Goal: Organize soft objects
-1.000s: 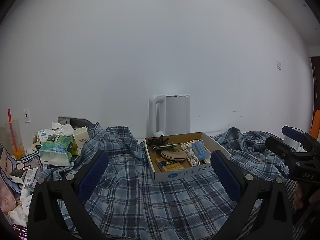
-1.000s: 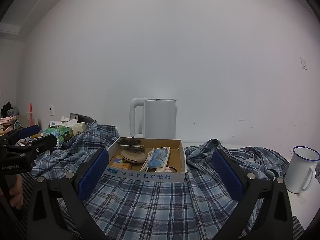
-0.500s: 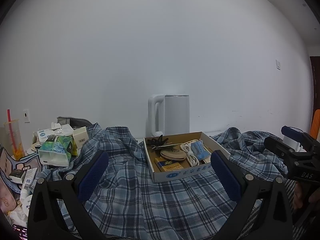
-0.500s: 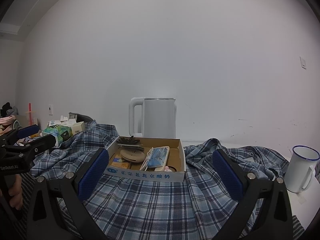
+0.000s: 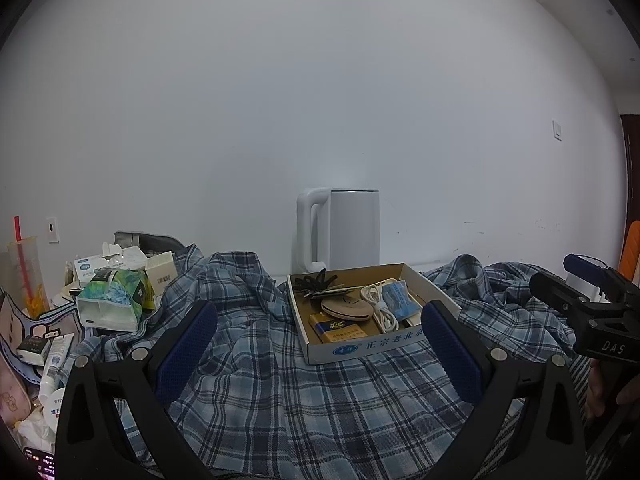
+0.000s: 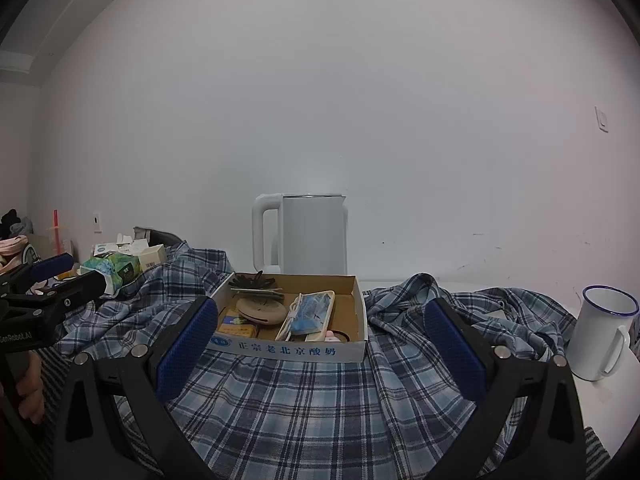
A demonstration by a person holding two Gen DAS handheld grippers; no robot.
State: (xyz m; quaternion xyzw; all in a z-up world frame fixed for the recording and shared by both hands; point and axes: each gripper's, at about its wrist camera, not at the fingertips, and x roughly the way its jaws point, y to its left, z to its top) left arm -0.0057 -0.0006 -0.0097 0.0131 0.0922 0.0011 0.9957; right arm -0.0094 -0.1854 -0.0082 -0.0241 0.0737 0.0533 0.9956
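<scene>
A blue plaid shirt (image 5: 280, 392) (image 6: 320, 400) lies crumpled across the table. On top of it rests a shallow cardboard box (image 5: 352, 350) (image 6: 296, 348) filled with small items. My left gripper (image 5: 318, 344) hovers open above the shirt's near part, nothing between its blue pads. My right gripper (image 6: 320, 344) is open too, held low over the shirt in front of the box. Each gripper also shows from the side in the other's view: the right gripper (image 5: 592, 300) at the right edge, the left gripper (image 6: 44, 284) at the left edge.
A white kettle (image 5: 340, 230) (image 6: 300, 236) stands behind the box against the wall. Tissue packs, cartons and tubes (image 5: 112, 296) crowd the left side. A white enamel mug (image 6: 600, 332) sits at the right on bare table. A person's hand (image 6: 24, 384) holds the left gripper.
Both views have drifted very slightly; the box and shirt lie as before and both grippers stay open.
</scene>
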